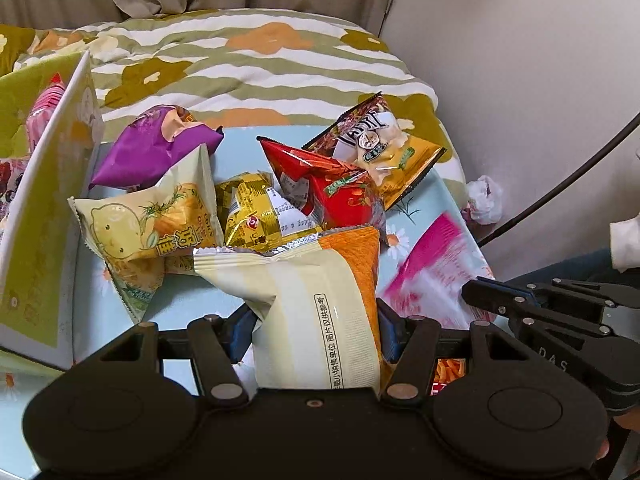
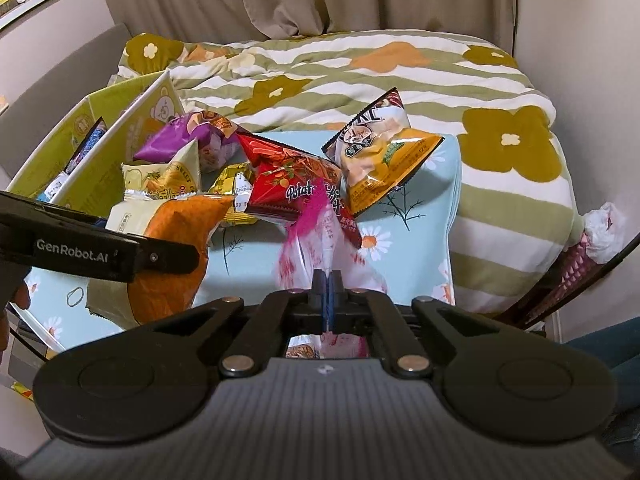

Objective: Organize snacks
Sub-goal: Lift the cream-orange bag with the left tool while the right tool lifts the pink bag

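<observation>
left fingers (image 1: pixel 316 336) clamp the cream-orange bag (image 1: pixel 316 300) lengthwise, pointing away; right fingers (image 2: pixel 326 286) pinch the blurred pink packet (image 2: pixel 320 236).

Left gripper (image 1: pixel 316 332) pitched steeply down, both blue pads clamped on the sides of a cream-and-orange snack bag (image 1: pixel 320 304), jaws partway apart around it. Right gripper (image 2: pixel 326 292) also angled down, jaws pinched almost fully together on a thin pink-and-white packet (image 2: pixel 320 236), blurred in both views. The grippers sit close, side by side; fingertips of a hand (image 2: pixel 20 300) behind the left one.
</observation>
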Motion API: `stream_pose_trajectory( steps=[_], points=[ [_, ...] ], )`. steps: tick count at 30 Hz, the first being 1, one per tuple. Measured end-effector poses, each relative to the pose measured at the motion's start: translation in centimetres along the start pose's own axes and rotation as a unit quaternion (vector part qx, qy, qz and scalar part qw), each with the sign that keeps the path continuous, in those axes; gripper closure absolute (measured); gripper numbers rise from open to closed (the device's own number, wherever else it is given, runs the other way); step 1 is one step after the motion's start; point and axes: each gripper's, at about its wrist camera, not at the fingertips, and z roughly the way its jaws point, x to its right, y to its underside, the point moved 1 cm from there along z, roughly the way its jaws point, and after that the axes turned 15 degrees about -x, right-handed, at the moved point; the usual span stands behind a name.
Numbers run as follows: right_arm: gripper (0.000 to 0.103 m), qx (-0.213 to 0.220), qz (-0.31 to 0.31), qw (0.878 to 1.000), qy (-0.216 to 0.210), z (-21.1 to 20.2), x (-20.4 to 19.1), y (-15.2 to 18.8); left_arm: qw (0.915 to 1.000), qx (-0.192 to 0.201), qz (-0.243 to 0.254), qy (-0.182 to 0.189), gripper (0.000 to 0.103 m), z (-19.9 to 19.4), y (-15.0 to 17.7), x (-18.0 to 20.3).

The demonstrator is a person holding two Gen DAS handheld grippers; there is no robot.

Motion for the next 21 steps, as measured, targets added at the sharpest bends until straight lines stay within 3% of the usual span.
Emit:
stream_pose_trajectory(
  steps=[4, 6, 7, 8, 10, 15, 21],
  points=[
    [0.088, -0.002, 0.0, 1.0, -0.006, 0.2, 0.2, 0.0, 1.0, 0.003, -0.004, -0.002, 0.039, -0.2, 0.2, -0.1],
    [0.083, 0.001, -0.012, 1.0, -0.007, -0.1, 0.1, 0.0, 1.0, 0.003, -0.006, -0.003, 0.039, -0.2, 0.4, -0.2],
    [0.074, 0.011, -0.021, 1.0, -0.002, -0.4, -0.1, 0.0, 1.0, 0.004, -0.008, -0.003, 0.039, -0.3, 0.4, -0.3],
    [0.043, 0.018, -0.027, 0.999, 0.002, -0.7, -0.3, 0.0, 0.9999, 0.004, -0.01, -0.002, 0.039, -0.4, 0.5, -0.4],
    [0.008, 0.027, -0.031, 0.999, 0.008, -1.1, -0.5, 0.1, 0.9999, 0.004, -0.013, -0.002, 0.039, -0.4, 0.6, -0.5],
    [0.006, 0.002, -0.049, 0.999, 0.014, 0.3, -0.3, -0.6, 0.9999, 0.004, -0.016, -0.004, 0.039, -0.3, 0.6, -0.8],
    [0.006, -0.046, -0.092, 0.994, 0.048, 5.7, -0.1, -1.3, 0.9997, -0.005, -0.019, -0.016, 0.039, 0.7, 0.8, -1.6]
  ],
)
